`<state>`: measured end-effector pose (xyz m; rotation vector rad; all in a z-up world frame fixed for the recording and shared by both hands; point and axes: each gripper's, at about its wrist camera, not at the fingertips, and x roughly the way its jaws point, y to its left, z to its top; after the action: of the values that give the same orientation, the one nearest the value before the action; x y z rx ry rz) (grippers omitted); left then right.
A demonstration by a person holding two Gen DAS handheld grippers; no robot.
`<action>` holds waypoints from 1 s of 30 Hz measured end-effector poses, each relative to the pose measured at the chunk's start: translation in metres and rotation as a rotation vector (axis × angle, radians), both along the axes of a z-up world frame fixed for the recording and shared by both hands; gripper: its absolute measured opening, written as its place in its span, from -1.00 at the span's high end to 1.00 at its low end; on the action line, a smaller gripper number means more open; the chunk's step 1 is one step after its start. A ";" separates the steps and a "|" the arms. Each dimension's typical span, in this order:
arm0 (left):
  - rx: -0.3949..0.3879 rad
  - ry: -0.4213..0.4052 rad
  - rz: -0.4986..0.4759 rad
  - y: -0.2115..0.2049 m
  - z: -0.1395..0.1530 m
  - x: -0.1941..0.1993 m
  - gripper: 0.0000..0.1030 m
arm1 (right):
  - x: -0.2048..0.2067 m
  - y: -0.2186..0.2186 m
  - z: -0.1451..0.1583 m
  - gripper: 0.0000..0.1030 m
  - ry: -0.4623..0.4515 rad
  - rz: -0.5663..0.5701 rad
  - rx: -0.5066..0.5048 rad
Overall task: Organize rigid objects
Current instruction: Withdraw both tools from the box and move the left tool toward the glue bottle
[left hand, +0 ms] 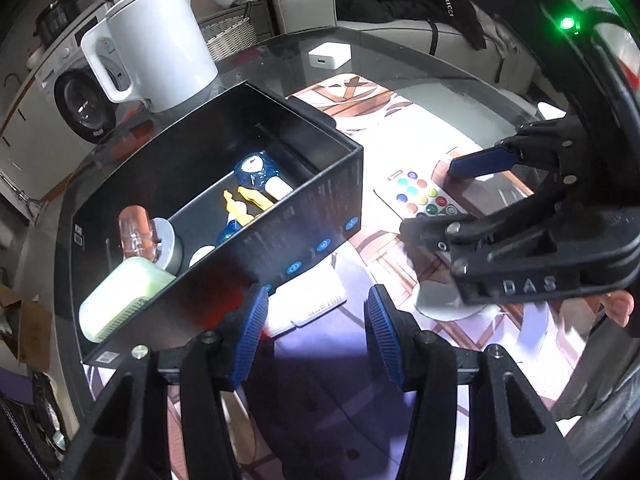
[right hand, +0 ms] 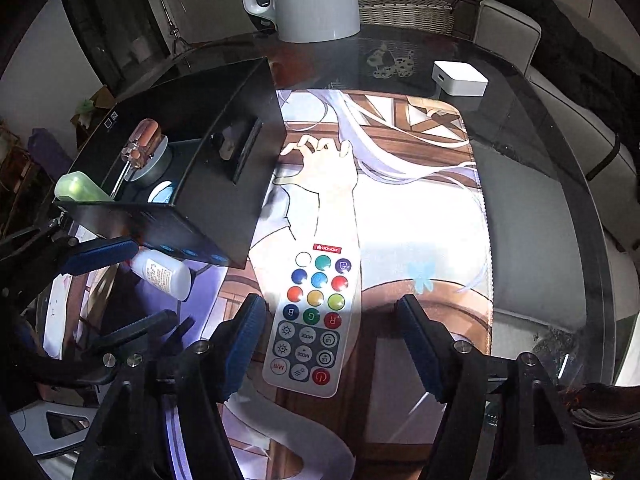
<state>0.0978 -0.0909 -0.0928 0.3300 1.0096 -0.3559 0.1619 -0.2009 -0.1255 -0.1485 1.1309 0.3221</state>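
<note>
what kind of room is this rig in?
Probably a lived-in home, kitchen-living area: a front-loading washing machine, a white plastic electric kettle on the dark glass table, and a pale sofa.

Harsh central glare, dark fisheye edges (warped)

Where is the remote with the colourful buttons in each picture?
Left wrist view: the remote lies right of centre on the printed mat, just right of the black box, partly hidden by the right claw.
Right wrist view: the remote lies at bottom centre, between the open claw's fingers.
Shared landmark: the white kettle, top left there, top centre here.
</note>
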 end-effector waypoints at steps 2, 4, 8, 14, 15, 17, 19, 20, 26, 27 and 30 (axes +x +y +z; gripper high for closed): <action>0.003 -0.002 0.006 0.000 0.000 0.001 -0.02 | 0.000 0.002 -0.001 -0.49 -0.012 0.007 -0.012; 0.014 -0.005 0.002 -0.001 -0.001 0.001 -0.03 | -0.001 0.005 -0.003 -0.56 -0.018 0.013 -0.025; 0.026 -0.007 0.002 -0.002 -0.002 0.000 -0.05 | -0.004 0.010 -0.004 -0.56 -0.024 0.025 -0.050; 0.013 0.007 0.017 0.005 -0.002 0.001 -0.05 | -0.013 0.014 0.001 -0.11 -0.007 0.052 -0.059; 0.016 0.008 0.017 0.005 -0.003 0.002 -0.05 | -0.015 0.016 0.001 -0.08 -0.001 0.060 -0.057; 0.024 0.010 0.018 0.007 -0.005 0.002 -0.08 | -0.021 0.019 0.002 0.04 0.012 0.079 -0.049; 0.028 0.010 0.014 0.007 -0.005 0.001 -0.09 | -0.026 0.024 0.003 0.06 0.020 0.098 -0.045; 0.025 0.014 0.018 0.008 -0.004 0.001 -0.09 | -0.028 0.026 0.003 0.06 0.023 0.107 -0.042; 0.009 0.038 0.016 0.011 -0.004 0.001 -0.09 | -0.035 0.032 0.004 0.07 0.018 0.123 -0.041; 0.008 0.041 0.014 0.010 -0.004 0.000 -0.09 | -0.035 0.031 0.004 0.07 0.018 0.124 -0.037; -0.024 0.066 0.011 0.010 -0.002 -0.003 -0.09 | -0.034 0.031 0.004 0.06 0.016 0.125 -0.029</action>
<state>0.0949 -0.0804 -0.0945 0.2927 1.0706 -0.3700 0.1280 -0.1701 -0.1213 -0.2430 1.1443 0.4192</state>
